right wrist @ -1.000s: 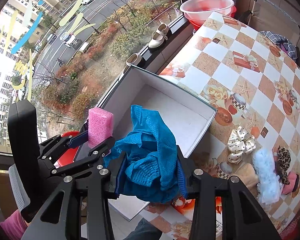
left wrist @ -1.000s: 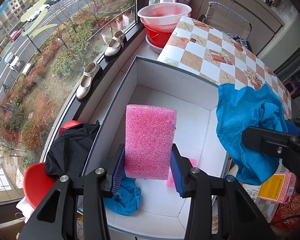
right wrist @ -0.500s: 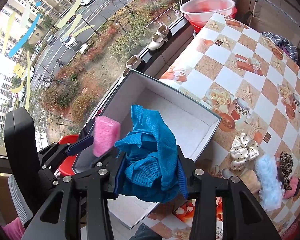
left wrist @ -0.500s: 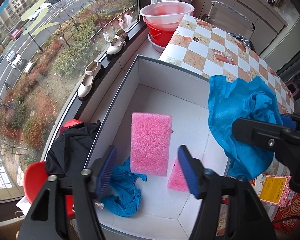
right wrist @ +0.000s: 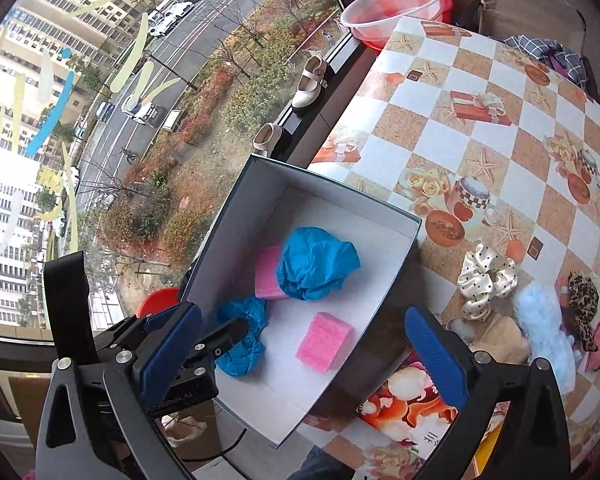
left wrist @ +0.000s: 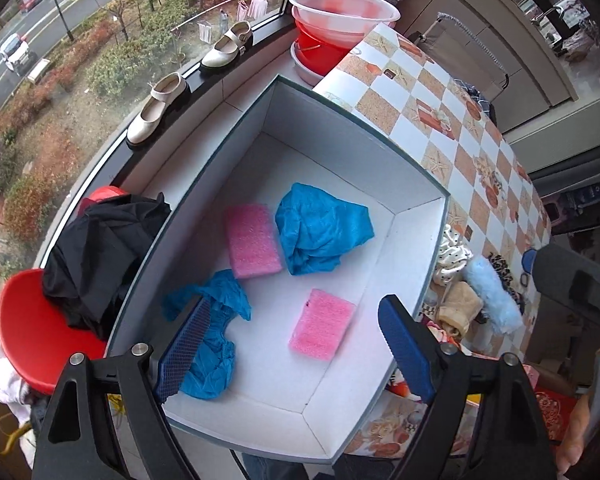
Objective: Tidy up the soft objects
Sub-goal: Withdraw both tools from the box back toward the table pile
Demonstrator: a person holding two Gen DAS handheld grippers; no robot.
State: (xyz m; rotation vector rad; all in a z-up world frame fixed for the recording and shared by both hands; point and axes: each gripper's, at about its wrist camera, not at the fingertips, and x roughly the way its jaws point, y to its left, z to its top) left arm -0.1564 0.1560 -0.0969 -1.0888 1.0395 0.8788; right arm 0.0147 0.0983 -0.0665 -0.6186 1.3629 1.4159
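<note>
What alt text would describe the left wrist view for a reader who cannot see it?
A white box holds two pink sponges and two blue cloths. The left hand-held gripper hangs open above it, holding nothing.

Lower blue cloth point(left wrist: 214, 344) partly behind left pad; pink sponge point(right wrist: 267, 273) half under upper cloth point(right wrist: 314, 262).

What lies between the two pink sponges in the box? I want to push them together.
Only bare white box floor separates the far pink sponge from the near pink sponge; the left wrist view shows the blue cloths flank that gap.
</note>
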